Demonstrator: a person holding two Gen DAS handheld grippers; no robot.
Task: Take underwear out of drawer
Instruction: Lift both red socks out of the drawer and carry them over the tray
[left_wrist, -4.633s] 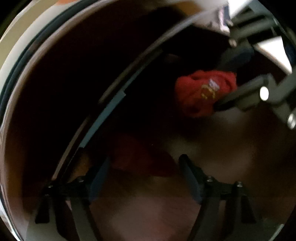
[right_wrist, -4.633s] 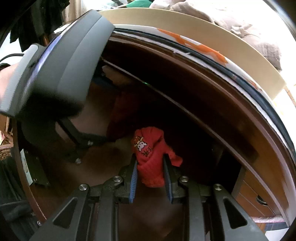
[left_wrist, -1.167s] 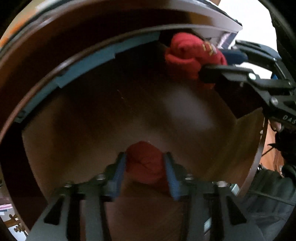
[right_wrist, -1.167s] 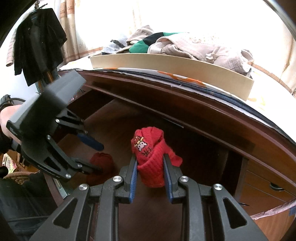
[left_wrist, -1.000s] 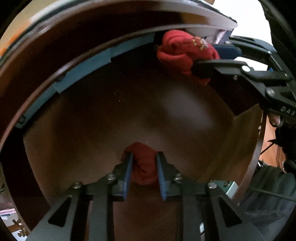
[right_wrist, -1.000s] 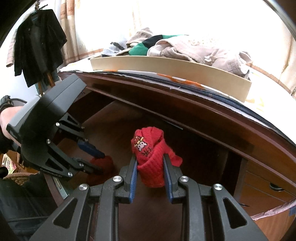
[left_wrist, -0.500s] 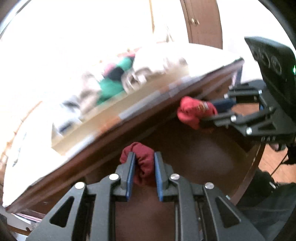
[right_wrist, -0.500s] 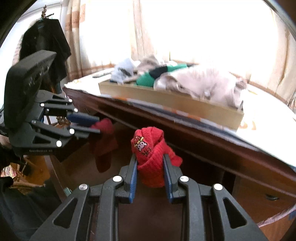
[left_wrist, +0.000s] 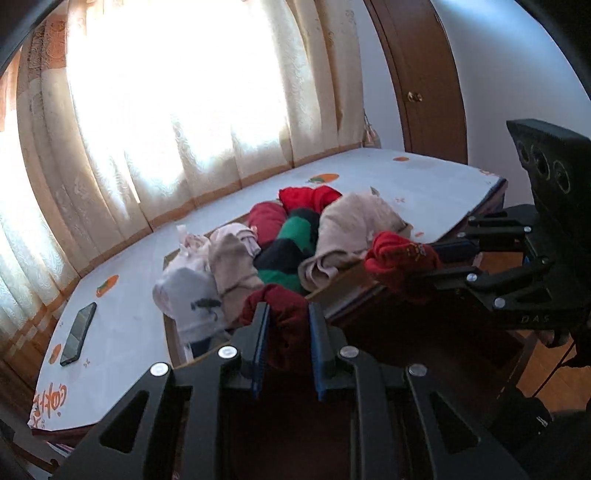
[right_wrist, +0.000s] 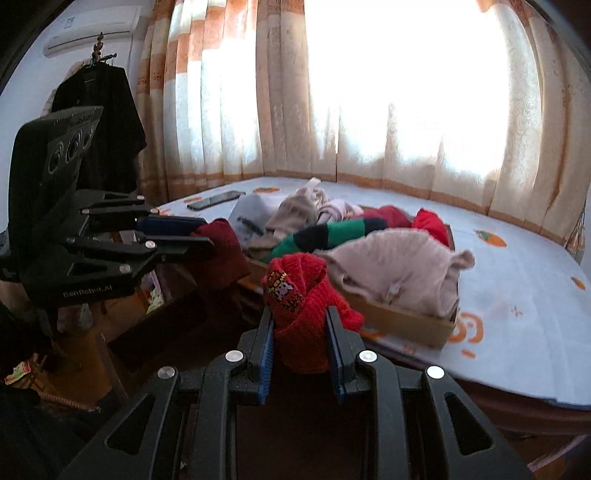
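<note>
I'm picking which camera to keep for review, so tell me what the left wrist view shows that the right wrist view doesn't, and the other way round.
Only the left wrist view shows the brown door and the left gripper head-on, shut on a dark red garment. Only the right wrist view shows the black coat hanging and the air conditioner. Both show the clothes tray, the phone, the curtains, and the right gripper clamping the bright red garment.

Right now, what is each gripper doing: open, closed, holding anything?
Left gripper: closed on the dark red garment.
Right gripper: closed on the bright red patterned garment.
</note>
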